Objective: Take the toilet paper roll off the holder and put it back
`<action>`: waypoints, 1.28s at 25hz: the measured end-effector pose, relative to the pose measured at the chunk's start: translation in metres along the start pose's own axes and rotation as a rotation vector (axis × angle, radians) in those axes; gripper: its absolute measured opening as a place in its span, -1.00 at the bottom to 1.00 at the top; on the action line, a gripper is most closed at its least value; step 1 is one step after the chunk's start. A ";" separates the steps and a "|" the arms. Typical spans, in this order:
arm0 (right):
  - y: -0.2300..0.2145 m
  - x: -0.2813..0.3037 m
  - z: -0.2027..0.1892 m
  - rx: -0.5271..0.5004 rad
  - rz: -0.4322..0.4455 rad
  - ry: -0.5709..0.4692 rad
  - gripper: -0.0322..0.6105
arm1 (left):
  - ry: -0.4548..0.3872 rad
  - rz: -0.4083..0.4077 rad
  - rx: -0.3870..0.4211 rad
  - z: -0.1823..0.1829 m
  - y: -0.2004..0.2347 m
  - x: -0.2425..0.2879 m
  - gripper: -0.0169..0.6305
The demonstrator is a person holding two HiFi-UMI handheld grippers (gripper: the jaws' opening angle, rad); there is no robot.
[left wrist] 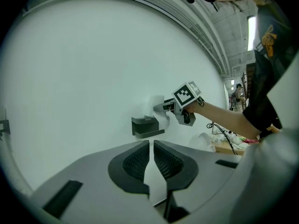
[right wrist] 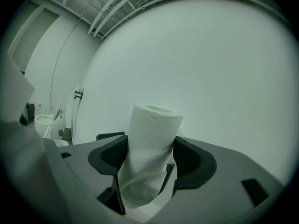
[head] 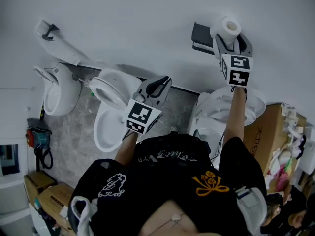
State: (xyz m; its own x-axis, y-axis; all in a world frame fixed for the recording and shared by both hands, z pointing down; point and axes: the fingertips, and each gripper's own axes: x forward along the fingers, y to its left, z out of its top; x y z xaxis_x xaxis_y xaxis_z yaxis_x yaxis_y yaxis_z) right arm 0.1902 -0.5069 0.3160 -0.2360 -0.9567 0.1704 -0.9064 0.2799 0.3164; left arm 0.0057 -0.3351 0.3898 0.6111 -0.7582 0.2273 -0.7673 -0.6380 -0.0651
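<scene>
Head view: toilet paper roll [head: 230,27] pinched in the right gripper [head: 229,39], just beside the dark wall holder [head: 201,37]; left gripper [head: 161,84] closed, empty. Probably best: level, square slide on, light squeeze.

Soft, even light fills the white wall [head: 147,18], with barely any shadow. Both gripper views are round fisheye pictures with black corners; the right is dimmer and greenish. A ceiling light strip [left wrist: 252,26] glares, and the left gripper [left wrist: 152,147] blurs near the lens.
</scene>
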 end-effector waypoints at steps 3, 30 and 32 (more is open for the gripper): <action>-0.001 0.004 -0.011 -0.002 -0.012 0.028 0.09 | 0.003 -0.013 0.004 0.000 -0.002 0.005 -0.82; 0.015 -0.040 -0.022 0.169 0.006 -0.083 0.16 | 0.002 -0.020 -0.025 -0.012 -0.014 0.000 -0.82; 0.020 -0.051 -0.027 0.184 0.007 -0.077 0.16 | 0.002 -0.037 -0.022 -0.012 -0.019 -0.002 -0.82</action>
State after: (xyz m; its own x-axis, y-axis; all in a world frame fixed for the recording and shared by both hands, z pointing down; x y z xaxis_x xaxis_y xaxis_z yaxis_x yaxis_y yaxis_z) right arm 0.1932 -0.4504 0.3385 -0.2618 -0.9602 0.0979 -0.9518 0.2736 0.1386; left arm 0.0171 -0.3198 0.4023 0.6388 -0.7338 0.2312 -0.7483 -0.6624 -0.0348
